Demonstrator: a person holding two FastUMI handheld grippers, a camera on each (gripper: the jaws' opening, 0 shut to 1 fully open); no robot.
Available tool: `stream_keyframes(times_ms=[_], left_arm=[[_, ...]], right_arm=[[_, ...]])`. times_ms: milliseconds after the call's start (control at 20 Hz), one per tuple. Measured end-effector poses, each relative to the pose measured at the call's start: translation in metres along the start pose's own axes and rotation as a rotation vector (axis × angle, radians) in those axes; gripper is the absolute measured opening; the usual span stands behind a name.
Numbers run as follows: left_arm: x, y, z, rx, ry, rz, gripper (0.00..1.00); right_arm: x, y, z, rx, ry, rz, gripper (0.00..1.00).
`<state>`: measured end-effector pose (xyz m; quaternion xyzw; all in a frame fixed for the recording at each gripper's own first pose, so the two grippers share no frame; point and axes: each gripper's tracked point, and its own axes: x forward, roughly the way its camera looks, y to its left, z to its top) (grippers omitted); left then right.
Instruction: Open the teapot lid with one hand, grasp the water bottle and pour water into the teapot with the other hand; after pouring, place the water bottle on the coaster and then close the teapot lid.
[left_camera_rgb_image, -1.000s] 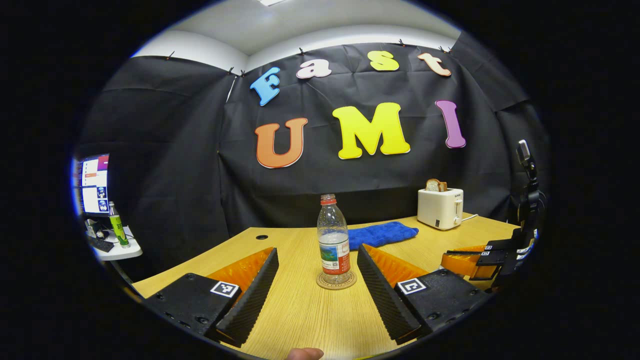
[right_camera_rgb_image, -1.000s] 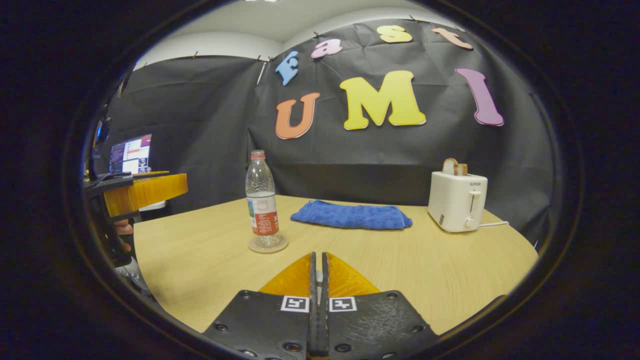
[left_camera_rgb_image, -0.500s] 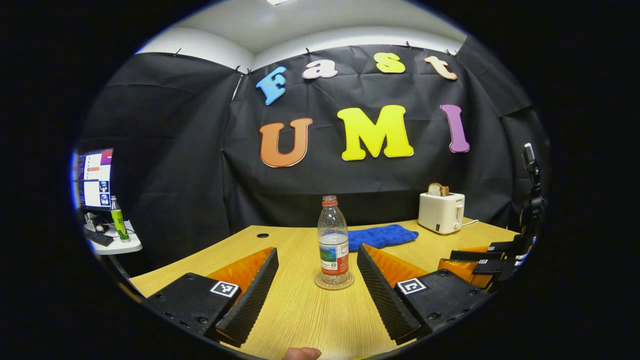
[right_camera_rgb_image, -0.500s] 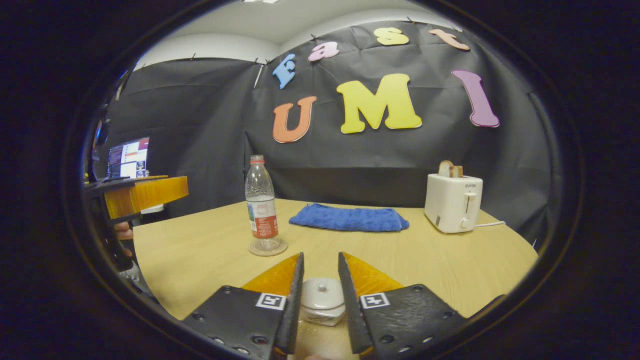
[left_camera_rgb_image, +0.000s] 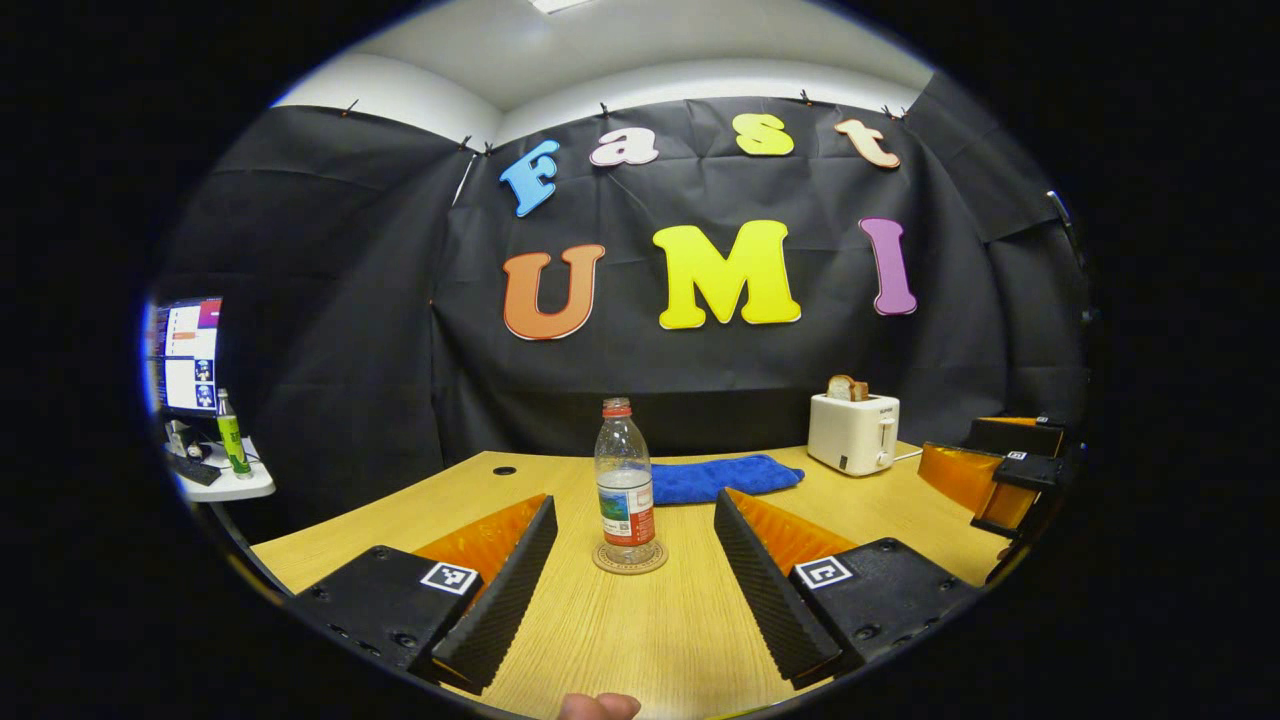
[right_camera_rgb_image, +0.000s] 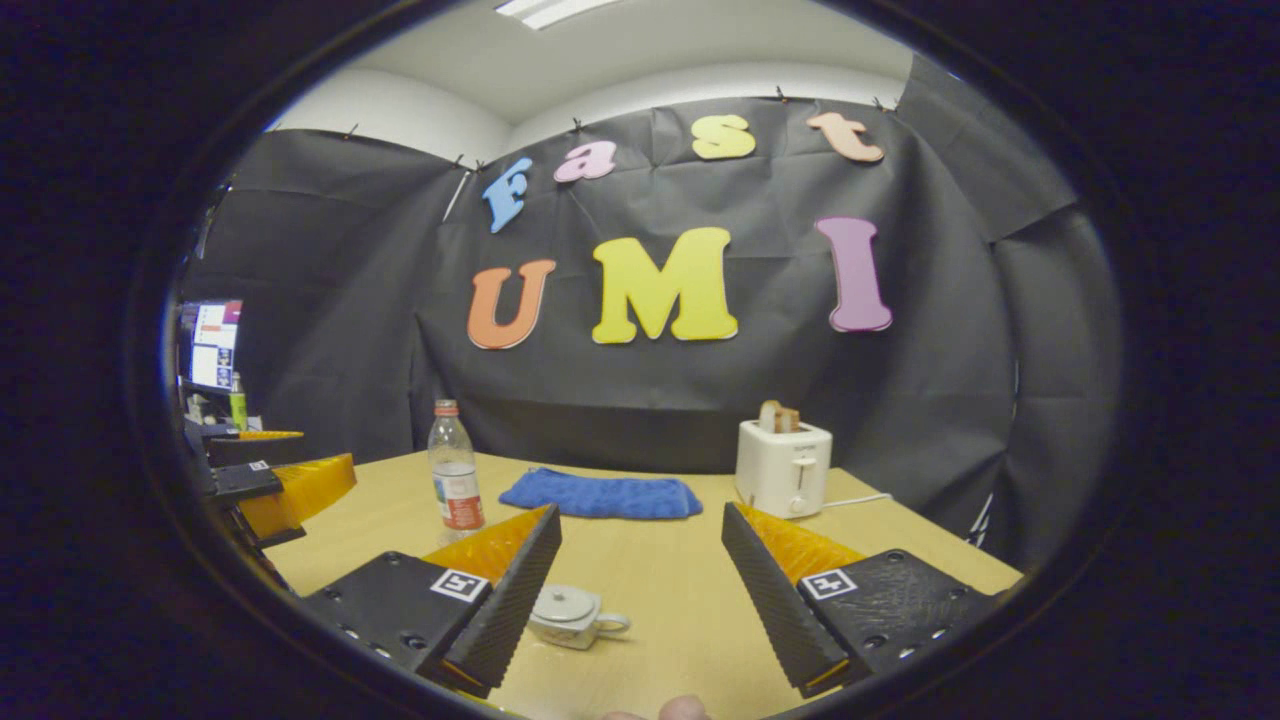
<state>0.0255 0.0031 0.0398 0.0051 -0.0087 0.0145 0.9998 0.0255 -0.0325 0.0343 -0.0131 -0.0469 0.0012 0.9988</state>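
Both grippers, left and right, gape wide, holding nothing. The clear plastic bottle stands upright on a round coaster; the small lidded teapot sits nearer than the bottle on the woodgrain table.

Even, bright light from a ceiling panel above the bench; soft shadows on the bench, sharp focus, strong fisheye bending toward the edges
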Motion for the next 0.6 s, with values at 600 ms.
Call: stream_keyframes(times_ms=[600], left_arm=[[-0.028,-0.023,0.021,0.064,-0.056,-0.044,0.98]], right_arm=[[-0.057,-0.006,0.019,-0.014,-0.04,-0.086,0.96]])
